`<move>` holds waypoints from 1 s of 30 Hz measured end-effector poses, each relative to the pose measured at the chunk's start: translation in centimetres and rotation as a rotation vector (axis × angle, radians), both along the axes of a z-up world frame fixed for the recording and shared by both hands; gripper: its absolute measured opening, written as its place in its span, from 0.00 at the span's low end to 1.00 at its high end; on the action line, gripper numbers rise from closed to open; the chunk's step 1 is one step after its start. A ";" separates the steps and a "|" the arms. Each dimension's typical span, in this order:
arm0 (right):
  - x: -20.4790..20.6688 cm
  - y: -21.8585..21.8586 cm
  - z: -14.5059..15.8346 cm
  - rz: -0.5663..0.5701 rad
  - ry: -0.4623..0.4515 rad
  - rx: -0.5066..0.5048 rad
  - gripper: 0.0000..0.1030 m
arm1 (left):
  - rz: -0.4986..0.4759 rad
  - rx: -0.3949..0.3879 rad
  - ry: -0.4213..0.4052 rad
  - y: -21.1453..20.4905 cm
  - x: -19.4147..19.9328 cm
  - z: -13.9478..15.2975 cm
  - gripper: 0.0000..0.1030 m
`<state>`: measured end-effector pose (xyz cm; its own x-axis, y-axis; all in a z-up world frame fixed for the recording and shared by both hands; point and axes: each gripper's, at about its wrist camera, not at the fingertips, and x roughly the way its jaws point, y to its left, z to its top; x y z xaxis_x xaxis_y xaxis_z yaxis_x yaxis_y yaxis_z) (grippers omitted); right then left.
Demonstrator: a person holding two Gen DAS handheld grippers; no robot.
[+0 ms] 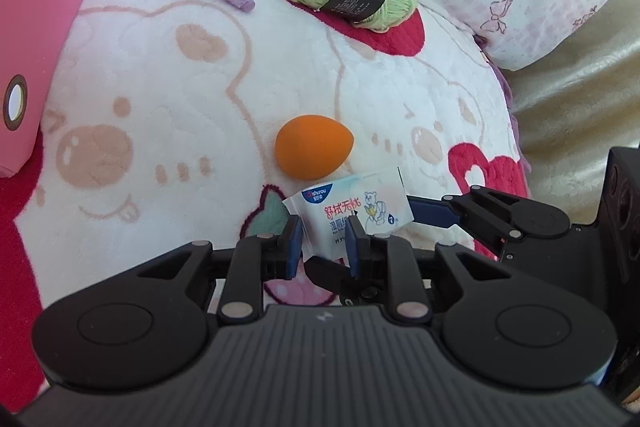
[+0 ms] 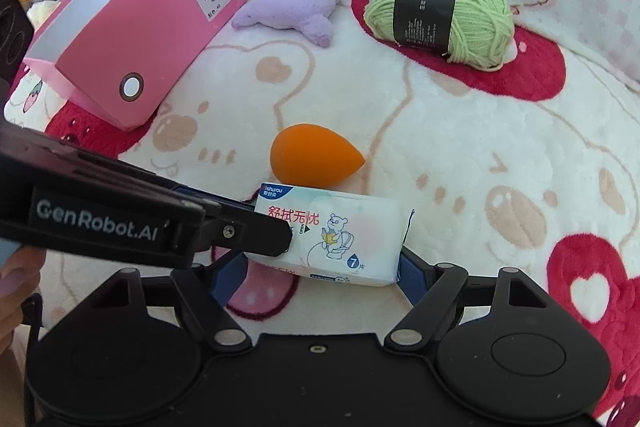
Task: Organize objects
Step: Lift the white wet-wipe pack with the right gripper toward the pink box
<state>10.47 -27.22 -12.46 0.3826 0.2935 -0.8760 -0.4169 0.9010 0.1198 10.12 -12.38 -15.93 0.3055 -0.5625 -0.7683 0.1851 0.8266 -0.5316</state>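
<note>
On blanket (image 2: pixel 460 155), L gripper (image 1: pixel 324 247) pinches wipes pack (image 2: pixel 340 235), R gripper (image 2: pixel 320 267) wide around it w/ pads touching; sponge (image 2: pixel 312 155), yarn (image 2: pixel 440 11), plush (image 2: pixel 296 3) still outside pink box (image 2: pixel 132 35).

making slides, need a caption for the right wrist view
Both grippers hold a wet wipes pack beside an orange sponge.

Cartoon-print plush blanket (image 2: pixel 460 155), bearing pink box (image 2: pixel 132 39), purple plush toy (image 2: pixel 296 7), green yarn (black-banded) (image 2: pixel 440 15), orange sponge (image 2: pixel 312 157)
</note>
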 end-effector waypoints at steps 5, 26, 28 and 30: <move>-0.3 0.1 0.6 -0.011 0.010 0.007 0.80 | -0.008 -0.015 0.012 0.4 -0.6 0.5 0.20; -4.0 1.8 7.1 0.004 -0.054 0.065 0.85 | -0.058 -0.060 -0.091 3.9 -4.2 6.9 0.22; -4.9 2.2 8.0 0.036 -0.084 0.080 0.88 | -0.064 -0.064 -0.099 4.4 -4.7 7.3 0.22; -5.6 2.6 8.8 0.057 -0.109 0.089 0.88 | -0.060 -0.071 -0.101 5.1 -5.1 7.8 0.22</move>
<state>4.87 -24.63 -3.68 0.4543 0.3925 -0.7997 -0.4820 0.8633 0.1498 4.98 -7.25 -8.10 0.3439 -0.6341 -0.6926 0.2884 0.7732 -0.5647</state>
